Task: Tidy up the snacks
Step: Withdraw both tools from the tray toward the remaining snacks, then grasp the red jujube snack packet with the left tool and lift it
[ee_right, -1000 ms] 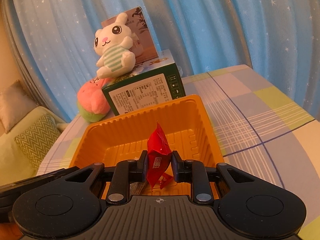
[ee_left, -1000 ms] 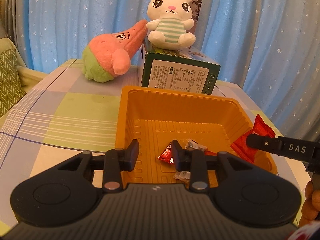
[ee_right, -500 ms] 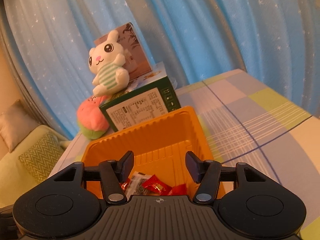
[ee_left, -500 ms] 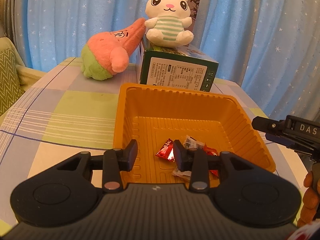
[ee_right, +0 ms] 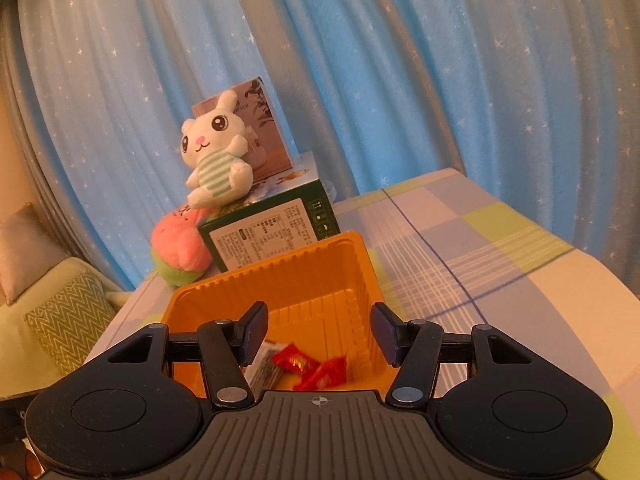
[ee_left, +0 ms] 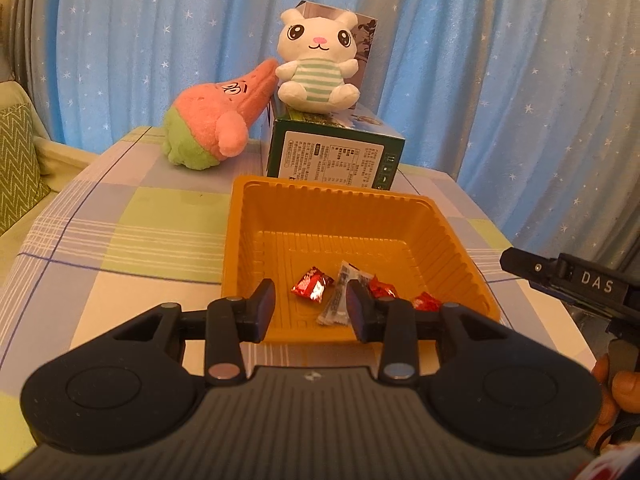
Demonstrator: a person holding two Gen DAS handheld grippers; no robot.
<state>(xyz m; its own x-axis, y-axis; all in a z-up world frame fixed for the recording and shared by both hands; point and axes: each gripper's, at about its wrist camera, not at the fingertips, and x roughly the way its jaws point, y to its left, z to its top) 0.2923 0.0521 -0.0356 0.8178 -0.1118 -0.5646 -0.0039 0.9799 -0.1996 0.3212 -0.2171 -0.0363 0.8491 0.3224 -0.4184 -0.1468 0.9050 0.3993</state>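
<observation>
Left wrist view shows a ribbed orange plastic tray [ee_left: 448,236] on the checked tablecloth [ee_left: 120,240], holding crinkled red foil candies [ee_left: 313,289] and a clear-and-white wrapped snack [ee_left: 339,297] near its front wall. The left gripper [ee_left: 311,312] tilts down over that front edge, jaws apart with nothing between them. The right gripper [ee_right: 318,332] also tilts down over the tray, jaws standing wide and empty above the candies. Behind the tray sits a glossy green carton [ee_left: 336,156] topped by a plush white rabbit [ee_left: 318,68], a pink starfish plush [ee_left: 216,124] leaning alongside.
</observation>
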